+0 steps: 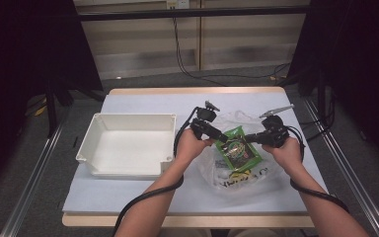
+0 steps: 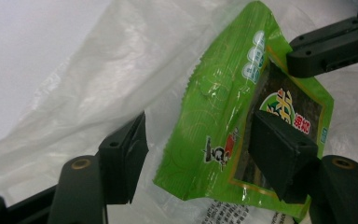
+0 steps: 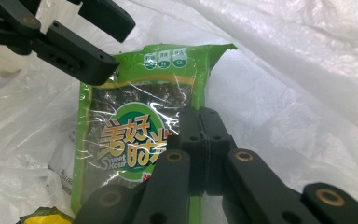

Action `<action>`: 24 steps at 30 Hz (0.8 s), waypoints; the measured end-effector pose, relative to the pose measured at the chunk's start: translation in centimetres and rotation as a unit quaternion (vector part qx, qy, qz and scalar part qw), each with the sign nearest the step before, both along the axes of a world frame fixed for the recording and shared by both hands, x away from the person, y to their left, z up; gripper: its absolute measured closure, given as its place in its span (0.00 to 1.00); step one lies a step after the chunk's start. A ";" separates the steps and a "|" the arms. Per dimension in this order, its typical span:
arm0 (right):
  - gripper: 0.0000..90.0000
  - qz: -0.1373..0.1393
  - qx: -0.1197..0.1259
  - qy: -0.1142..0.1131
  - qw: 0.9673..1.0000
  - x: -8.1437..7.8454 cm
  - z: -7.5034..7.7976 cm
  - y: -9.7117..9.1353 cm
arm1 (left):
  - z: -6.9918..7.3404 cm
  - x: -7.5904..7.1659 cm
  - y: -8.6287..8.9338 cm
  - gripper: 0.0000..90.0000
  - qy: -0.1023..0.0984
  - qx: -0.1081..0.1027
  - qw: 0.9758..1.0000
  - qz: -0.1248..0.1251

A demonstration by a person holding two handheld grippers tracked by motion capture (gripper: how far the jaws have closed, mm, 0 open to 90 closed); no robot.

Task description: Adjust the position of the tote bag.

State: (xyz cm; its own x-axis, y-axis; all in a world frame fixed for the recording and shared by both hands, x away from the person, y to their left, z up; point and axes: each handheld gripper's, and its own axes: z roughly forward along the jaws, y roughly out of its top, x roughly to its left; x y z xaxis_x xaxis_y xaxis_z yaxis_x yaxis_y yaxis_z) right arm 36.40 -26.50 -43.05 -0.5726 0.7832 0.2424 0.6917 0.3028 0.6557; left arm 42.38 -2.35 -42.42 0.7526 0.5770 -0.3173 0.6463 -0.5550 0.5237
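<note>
a green snack packet (image 1: 238, 150) hangs above a clear plastic bag (image 1: 237, 175) on the table (image 1: 138, 192), right of a white tray (image 1: 128, 121). the right gripper (image 3: 200, 140) pinches the packet's edge (jaws pressed together). the left gripper (image 2: 196, 154) stands spread around the packet's other end, not pressing it.

Green snack packet (image 3: 144, 107): round logo at frame centre reads "Sweet Hour", with large orange Chinese characters above it, "美好" legible. Three small badges along its top edge, too small to read. Clear plastic bag (image 1: 237, 180) carries black print, lower centre of the high view, illegible.
</note>
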 end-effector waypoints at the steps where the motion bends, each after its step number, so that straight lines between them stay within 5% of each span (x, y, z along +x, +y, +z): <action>1: 1.00 0.000 0.002 0.000 1.000 0.0 0.0 -0.1 | -0.1 0.0 -0.1 0.41 0.004 -0.006 1.000 -0.004; 12: 1.00 0.002 0.009 -0.012 1.000 -0.2 0.3 0.0 | -0.4 0.0 -0.4 0.49 0.035 -0.010 0.999 -0.026; 18: 1.00 0.002 0.011 -0.010 1.000 -0.2 0.4 0.1 | -0.5 0.0 -0.2 0.63 0.048 -0.033 0.998 -0.028; 24: 1.00 -0.001 0.009 -0.016 1.000 -0.2 0.3 0.2 | -0.2 -0.3 -0.5 0.75 0.052 -0.030 0.997 -0.038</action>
State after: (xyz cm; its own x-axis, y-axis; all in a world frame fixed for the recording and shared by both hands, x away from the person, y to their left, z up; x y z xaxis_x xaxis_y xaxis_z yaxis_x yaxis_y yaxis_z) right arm 36.18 -26.33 -42.73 -0.5797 0.7796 0.2370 0.6700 0.2905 0.6832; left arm 42.13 -2.85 -42.59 0.7544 0.4967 -0.4291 0.6564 -0.5742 0.4894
